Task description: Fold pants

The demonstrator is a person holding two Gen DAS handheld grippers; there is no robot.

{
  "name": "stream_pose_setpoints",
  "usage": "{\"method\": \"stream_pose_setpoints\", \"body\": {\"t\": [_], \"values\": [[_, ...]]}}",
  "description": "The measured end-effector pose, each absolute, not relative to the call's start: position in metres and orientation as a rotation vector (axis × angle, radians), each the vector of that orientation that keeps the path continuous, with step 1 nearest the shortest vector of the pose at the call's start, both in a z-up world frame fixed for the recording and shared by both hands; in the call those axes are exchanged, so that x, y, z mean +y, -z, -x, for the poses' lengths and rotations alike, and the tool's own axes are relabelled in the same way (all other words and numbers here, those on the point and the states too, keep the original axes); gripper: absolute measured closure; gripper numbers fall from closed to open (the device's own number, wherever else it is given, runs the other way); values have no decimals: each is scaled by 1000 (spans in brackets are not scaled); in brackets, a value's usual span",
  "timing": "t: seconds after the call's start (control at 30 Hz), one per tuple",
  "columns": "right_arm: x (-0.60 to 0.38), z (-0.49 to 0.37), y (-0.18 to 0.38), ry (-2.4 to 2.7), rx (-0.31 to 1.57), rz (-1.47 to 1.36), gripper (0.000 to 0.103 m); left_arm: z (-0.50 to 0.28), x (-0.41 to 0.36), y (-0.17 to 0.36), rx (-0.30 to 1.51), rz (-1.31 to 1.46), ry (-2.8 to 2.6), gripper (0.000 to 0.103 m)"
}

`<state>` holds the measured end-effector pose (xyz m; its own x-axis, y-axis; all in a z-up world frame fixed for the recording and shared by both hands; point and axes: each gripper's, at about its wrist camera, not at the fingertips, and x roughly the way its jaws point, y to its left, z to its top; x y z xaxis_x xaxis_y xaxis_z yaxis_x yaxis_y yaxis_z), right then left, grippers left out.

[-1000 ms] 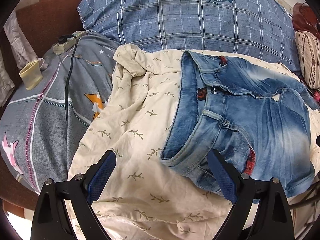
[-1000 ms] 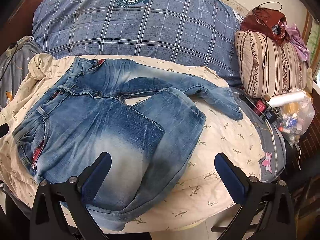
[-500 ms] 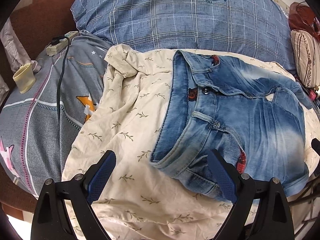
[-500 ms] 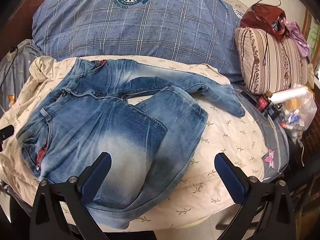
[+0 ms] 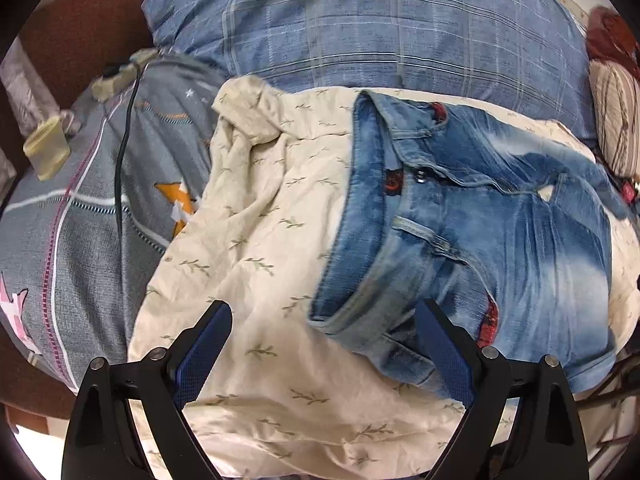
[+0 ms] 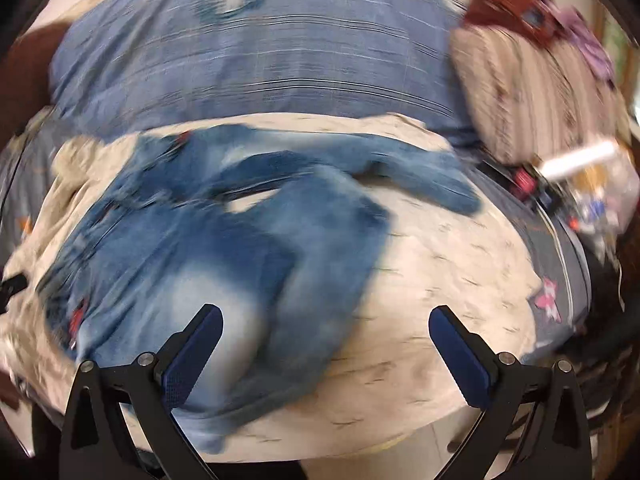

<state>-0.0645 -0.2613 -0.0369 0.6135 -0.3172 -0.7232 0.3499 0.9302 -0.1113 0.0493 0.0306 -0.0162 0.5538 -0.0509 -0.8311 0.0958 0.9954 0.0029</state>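
left tongs wide, empty | right tongs wide, empty | jeans crumpled, one leg doubled back, on cream sheet

Your left gripper drifts left, so the jeans sit further right in its view. Your right gripper now swings fast, smearing its whole view.

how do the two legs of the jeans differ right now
In the right wrist view, the near leg is bent back over the jeans, doubled up; the far leg stretches out single-layered toward the striped pillow. Both rest on the cream sheet, ungripped.
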Motion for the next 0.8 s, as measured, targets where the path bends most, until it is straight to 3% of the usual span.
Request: {"method": "stream_pose_setpoints", "body": {"t": [0.27,0.5,0.53,0.57,0.6,0.63,0.7,0.73,0.8], "values": [[-382,67,54,397,830,-461,0,-82,74,33,1190,312,162,10],[-367,-7,84,323,861,-425,2,-105,60,69,1353,453,239,10],[-365,-16,90,314,873,-428,6,-108,57,75,1372,468,239,11],[-364,-21,94,295,882,-435,20,-112,54,82,1398,499,241,16],[-357,-29,101,264,901,-431,34,-114,51,87,1408,517,244,35],[-351,-31,102,244,901,-410,59,-118,48,90,1418,523,237,43],[-337,-28,91,216,859,-310,91,-124,44,87,1415,478,197,72],[-337,-22,87,193,846,-304,98,-126,45,84,1411,479,199,75],[-352,-1,67,185,785,-331,99,-125,54,75,1399,528,220,83]]}}
